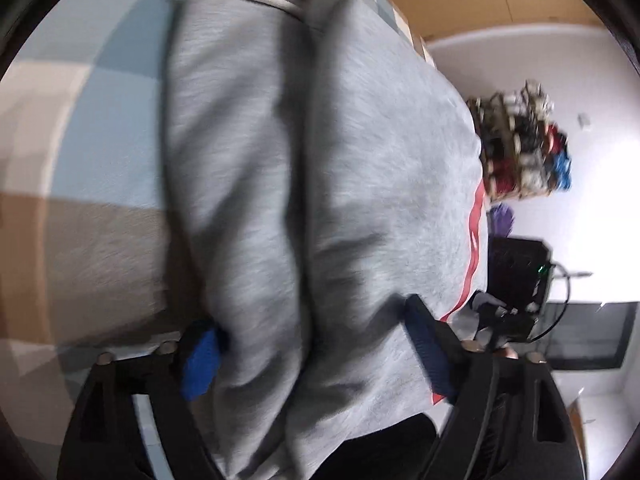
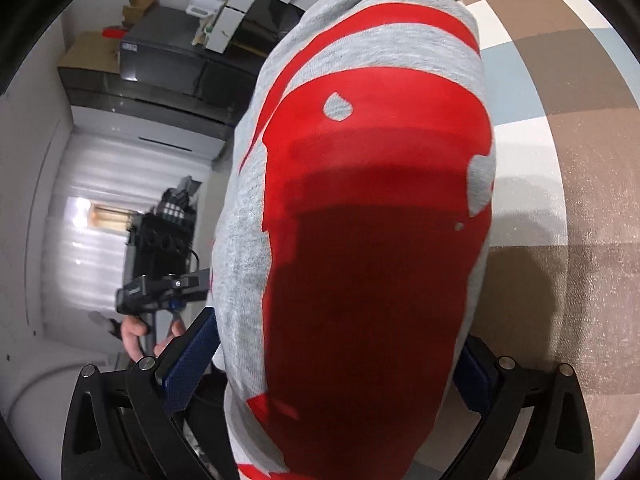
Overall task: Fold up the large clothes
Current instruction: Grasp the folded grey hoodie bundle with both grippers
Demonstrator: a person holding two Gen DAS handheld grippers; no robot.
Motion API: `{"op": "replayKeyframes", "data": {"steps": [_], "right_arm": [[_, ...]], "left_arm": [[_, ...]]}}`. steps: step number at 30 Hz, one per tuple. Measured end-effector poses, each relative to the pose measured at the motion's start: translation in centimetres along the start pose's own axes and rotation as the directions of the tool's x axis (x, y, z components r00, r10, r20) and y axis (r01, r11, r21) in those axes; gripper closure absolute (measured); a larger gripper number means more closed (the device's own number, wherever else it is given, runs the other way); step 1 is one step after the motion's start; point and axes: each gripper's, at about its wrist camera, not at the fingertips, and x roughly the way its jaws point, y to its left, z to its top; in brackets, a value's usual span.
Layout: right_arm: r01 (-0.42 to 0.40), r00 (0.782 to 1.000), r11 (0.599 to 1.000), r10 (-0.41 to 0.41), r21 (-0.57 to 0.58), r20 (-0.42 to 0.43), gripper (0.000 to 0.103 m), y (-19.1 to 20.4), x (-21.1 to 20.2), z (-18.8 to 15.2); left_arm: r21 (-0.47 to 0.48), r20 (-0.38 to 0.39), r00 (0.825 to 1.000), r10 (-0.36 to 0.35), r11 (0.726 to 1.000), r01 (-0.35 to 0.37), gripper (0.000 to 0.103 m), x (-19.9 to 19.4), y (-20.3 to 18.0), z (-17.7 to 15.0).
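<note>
Sweatshirt fills both wrist views: grey fleece, folded into a thick bundle, lying on a checkered blanket in pale blue, cream and brown squares. From the left wrist we see its plain grey side with a deep crease running lengthwise down the middle and a ribbed hem or cuff at the far end; a thin strip of red print shows along its right edge. From the right wrist we see the other face, mostly covered by a large red graphic with grey cut-outs.

Left gripper: jaws spread wide, blue pads on either side of the bundle's near end. Fabric sits between them, but we can't confirm the pads are pressing; it reads as straddling, not clamped.

Right gripper: jaws also wide apart, bundle between them, blue pad just beside the grey edge on the left, the other pad largely hidden behind the red print. We cannot tell whether it grips or merely brackets the cloth.

A hand on the other gripper's handle shows at left in the right wrist view. Left view is motion-blurred.
</note>
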Motion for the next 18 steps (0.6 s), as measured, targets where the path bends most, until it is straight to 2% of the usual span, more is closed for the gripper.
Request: {"op": "replayKeyframes", "data": {"steps": [1,4,6,8,9,13,15,18], "right_arm": [[0.001,1.000,1.000,-0.001,0.009,-0.002,0.000,-0.1,-0.2,0.0],[0.010,1.000,1.000,-0.010,0.007,-0.010,0.000,-0.2,0.0,-0.1],[0.041,0.999,0.999,-0.041,-0.005,-0.005,0.006,-0.2,-0.1,-0.3],[0.044,0.999,0.999,-0.044,-0.007,0.014,0.014,-0.1,-0.3,-0.6],[0.045,0.999,0.999,-0.044,-0.019,0.025,0.018,-0.1,-0.5,-0.8],[0.055,0.997,0.997,-0.052,-0.047,0.057,0.023,0.0,-0.6,-1.2],[0.068,0.995,0.995,-0.063,-0.067,0.073,0.025,0.2,-0.7,-1.3],[0.093,0.992,0.988,-0.081,-0.120,0.101,0.028,0.8,-0.9,-1.4]], "left_arm": [[-0.003,-0.011,1.000,0.021,1.000,-0.021,0.007,0.4,-0.6,0.2],[-0.007,-0.057,0.997,0.048,0.999,-0.048,0.006,1.5,-1.9,0.9],[-0.008,-0.059,0.997,0.046,0.999,-0.046,0.006,2.1,-2.6,1.4],[0.030,-0.056,0.997,0.061,0.998,-0.059,0.019,2.4,-3.3,1.3],[0.048,-0.053,0.996,0.075,0.996,-0.072,0.031,2.2,-3.3,1.3],[0.043,-0.043,0.997,0.065,0.997,-0.063,0.064,2.1,-3.0,1.6],[0.050,-0.040,0.998,0.042,0.998,-0.040,0.069,1.6,-2.7,1.5],[0.078,-0.024,0.999,0.049,0.996,-0.047,0.072,1.2,-3.0,0.9]]}}
